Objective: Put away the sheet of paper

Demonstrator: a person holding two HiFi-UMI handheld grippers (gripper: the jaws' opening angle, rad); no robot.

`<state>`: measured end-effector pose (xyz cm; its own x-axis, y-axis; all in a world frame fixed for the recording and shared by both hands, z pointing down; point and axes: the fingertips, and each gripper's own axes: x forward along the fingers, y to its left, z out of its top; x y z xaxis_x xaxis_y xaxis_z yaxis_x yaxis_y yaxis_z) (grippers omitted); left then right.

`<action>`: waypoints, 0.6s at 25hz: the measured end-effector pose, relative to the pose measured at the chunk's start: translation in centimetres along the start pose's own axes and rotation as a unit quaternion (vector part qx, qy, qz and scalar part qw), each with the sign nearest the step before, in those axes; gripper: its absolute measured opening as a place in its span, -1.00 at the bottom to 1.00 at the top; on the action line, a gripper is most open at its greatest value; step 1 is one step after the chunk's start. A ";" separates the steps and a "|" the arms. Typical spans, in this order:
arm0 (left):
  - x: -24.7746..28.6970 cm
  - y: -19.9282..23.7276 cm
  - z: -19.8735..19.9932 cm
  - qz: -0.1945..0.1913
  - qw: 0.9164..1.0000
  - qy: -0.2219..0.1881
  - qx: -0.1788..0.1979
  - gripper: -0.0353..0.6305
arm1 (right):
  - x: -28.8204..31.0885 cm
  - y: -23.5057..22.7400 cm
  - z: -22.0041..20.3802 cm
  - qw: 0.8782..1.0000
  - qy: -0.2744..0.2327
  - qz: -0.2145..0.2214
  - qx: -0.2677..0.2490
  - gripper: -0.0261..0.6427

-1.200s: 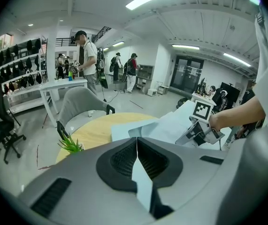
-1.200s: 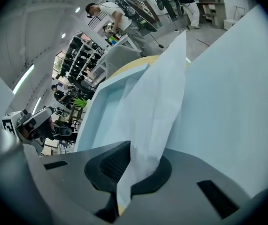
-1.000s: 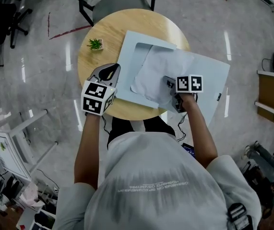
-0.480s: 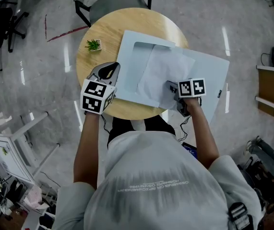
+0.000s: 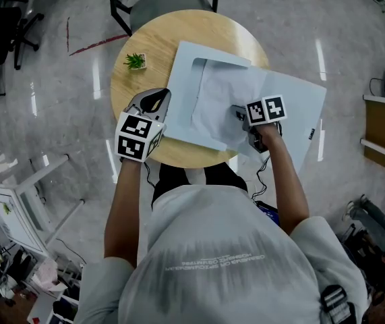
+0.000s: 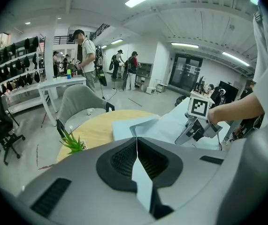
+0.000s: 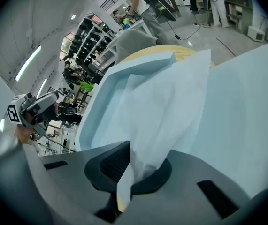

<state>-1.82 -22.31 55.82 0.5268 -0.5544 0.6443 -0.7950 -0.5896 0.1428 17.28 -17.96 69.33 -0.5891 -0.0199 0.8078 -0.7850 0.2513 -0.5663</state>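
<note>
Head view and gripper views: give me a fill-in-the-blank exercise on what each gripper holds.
The right gripper is shut on a white sheet of ____. The left gripper clamps the edge of a light ____ folder. The potted plant stands on a ____ wooden table.
Missing: paper, blue, round.

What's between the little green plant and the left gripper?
Only bare wooden tabletop lies between the plant and the left gripper, as the head view shows.

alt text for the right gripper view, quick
The right gripper is shut on the near edge of a white sheet of paper. The sheet lies draped over an open pale blue folder, with a busy workshop behind.
</note>
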 end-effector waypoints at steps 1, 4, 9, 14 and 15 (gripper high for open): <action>-0.1 0.0 -0.1 0.001 1.000 0.000 -0.001 -0.83 | 0.4 0.2 0.2 1.000 -0.002 0.007 0.006 -0.83; -0.4 0.1 -0.3 0.005 1.000 0.001 -0.004 -0.83 | 1.3 0.9 0.7 0.999 -0.010 0.028 0.026 -0.83; -1.1 0.4 -0.6 0.009 1.000 0.003 -0.005 -0.83 | 2.4 1.4 1.4 0.999 -0.010 0.029 0.026 -0.83; -1.4 0.5 -0.9 0.012 1.000 0.005 -0.006 -0.83 | 2.9 2.0 2.4 0.999 -0.019 0.029 0.017 -0.83; -1.4 0.5 -1.0 0.012 1.000 0.004 -0.006 -0.83 | 3.1 2.3 2.6 0.999 -0.023 0.035 0.019 -0.83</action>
<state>-3.25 -21.24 55.73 0.5057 -0.5627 0.6539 -0.8107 -0.5691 0.1372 13.15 -20.01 70.10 -0.6496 -0.0485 0.7587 -0.7485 0.2160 -0.6270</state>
